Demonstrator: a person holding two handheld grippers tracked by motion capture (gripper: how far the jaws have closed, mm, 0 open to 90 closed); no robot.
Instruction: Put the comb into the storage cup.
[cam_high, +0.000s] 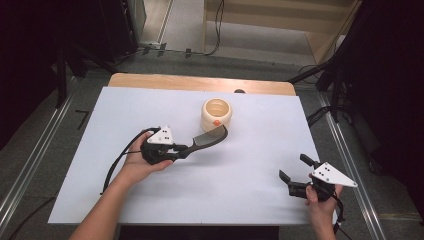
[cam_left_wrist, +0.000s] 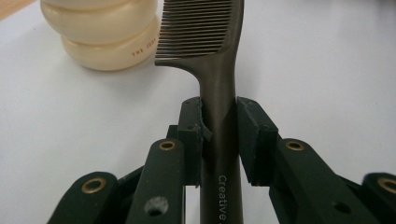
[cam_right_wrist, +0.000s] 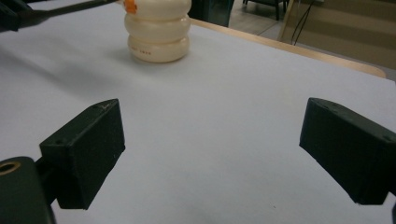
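Note:
A dark comb (cam_high: 207, 138) (cam_left_wrist: 205, 56) is held by its handle in my left gripper (cam_high: 181, 149) (cam_left_wrist: 219, 135), which is shut on it and lifts it off the table. Its toothed end reaches up to a cream ribbed cup (cam_high: 216, 114) (cam_left_wrist: 105, 35) (cam_right_wrist: 157, 30) with a small orange mark on its side. My right gripper (cam_high: 294, 174) (cam_right_wrist: 212, 154) stands open near the table's right front corner, with nothing between its jaws. The comb's handle (cam_right_wrist: 70, 9) also crosses the top left of the right gripper view.
A white sheet (cam_high: 150, 195) covers the wooden table (cam_high: 200, 82). Cables and dark stands lie on the floor beyond the far edge and along both sides.

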